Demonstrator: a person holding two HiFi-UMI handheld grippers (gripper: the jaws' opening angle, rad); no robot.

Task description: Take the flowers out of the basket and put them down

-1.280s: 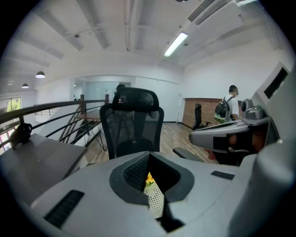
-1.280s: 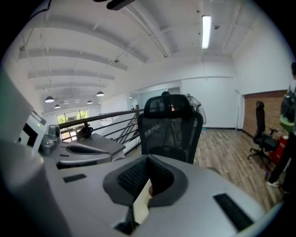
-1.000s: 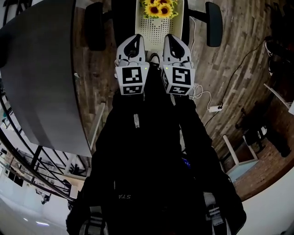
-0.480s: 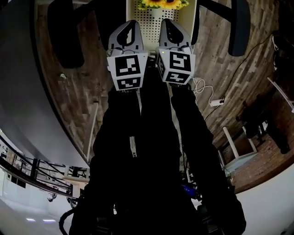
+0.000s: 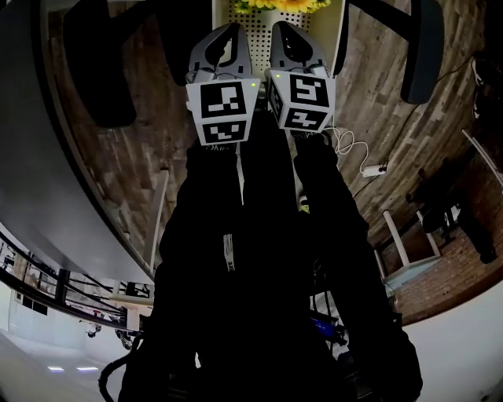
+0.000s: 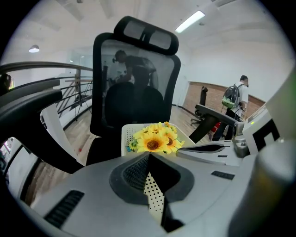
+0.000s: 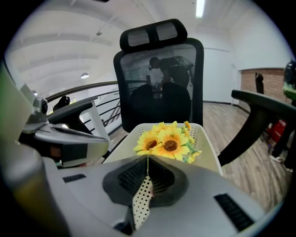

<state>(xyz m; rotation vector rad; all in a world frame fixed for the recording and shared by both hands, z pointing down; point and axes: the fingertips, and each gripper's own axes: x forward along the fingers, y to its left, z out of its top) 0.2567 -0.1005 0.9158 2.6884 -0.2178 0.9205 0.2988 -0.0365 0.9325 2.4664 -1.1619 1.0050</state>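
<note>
A bunch of yellow sunflowers [image 6: 155,139] lies in a white perforated basket [image 6: 126,137] on the seat of a black office chair. In the head view only the flowers' lower edge [image 5: 277,5] shows, above the basket [image 5: 263,33]. My left gripper [image 5: 230,31] and right gripper [image 5: 284,30] are held side by side just short of the basket, both shut and empty. In the left gripper view the jaw tips [image 6: 148,155] meet just below the flowers. The right gripper view shows its tips [image 7: 148,158] together under the flowers [image 7: 169,141], with the basket [image 7: 206,155] behind.
The chair's back [image 7: 159,83] rises behind the basket, and its black armrests [image 5: 423,47] flank it. A grey round table [image 5: 31,149] is at the left. A white cable and power strip [image 5: 369,169] lie on the wooden floor. A person [image 6: 237,95] stands far off.
Both grippers have drawn nearer to the basket and sit higher in the head view. The flowers have slid up to that view's top edge. Both jaws have stayed shut.
</note>
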